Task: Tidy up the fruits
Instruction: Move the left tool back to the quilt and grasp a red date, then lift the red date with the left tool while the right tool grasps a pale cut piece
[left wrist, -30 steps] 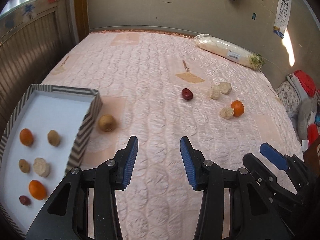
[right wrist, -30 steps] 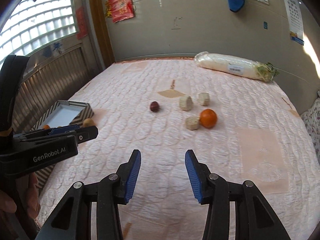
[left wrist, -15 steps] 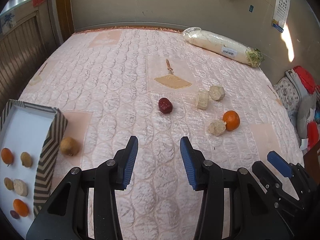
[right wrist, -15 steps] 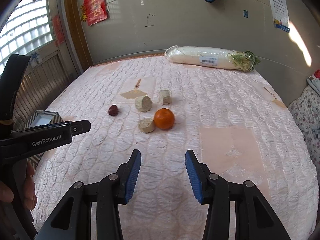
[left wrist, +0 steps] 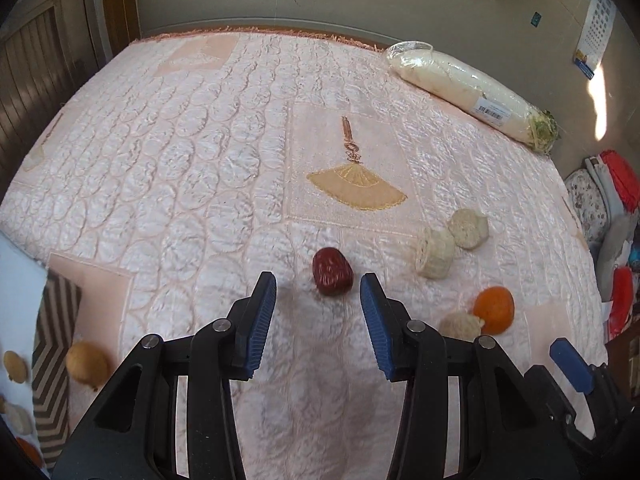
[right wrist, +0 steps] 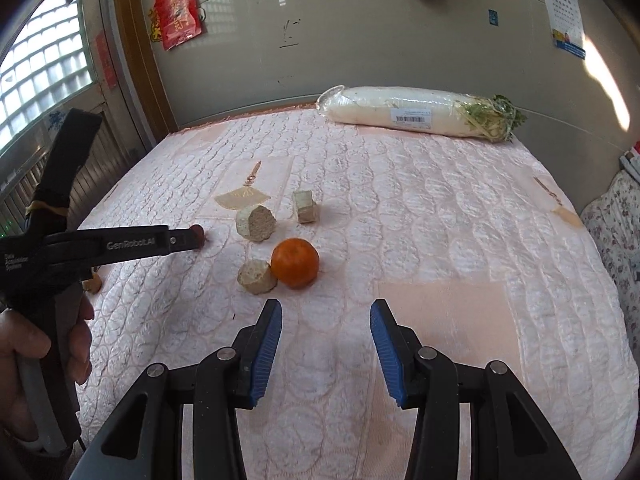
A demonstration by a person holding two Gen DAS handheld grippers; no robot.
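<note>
A: Where is the date (left wrist: 332, 271)?
B: On the quilt (left wrist: 192, 168), just ahead of the left gripper (left wrist: 318, 288), whose jaws stand spread with nothing between them.
A: And the tray (left wrist: 52, 356)?
B: Left of the date, at the edge; it holds a brown fruit (left wrist: 15, 365), a pale chunk (left wrist: 16, 418) and something orange (left wrist: 28, 450). A tan fruit (left wrist: 86, 364) lies just outside its striped wall.
A: The right gripper (right wrist: 325, 318)?
B: Spread too, empty, near the orange (right wrist: 295, 263), which touches a chunk (right wrist: 257, 277).

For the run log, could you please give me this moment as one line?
left gripper: open, just short of red date | right gripper: open, empty, near orange | tray: partly filled
</note>
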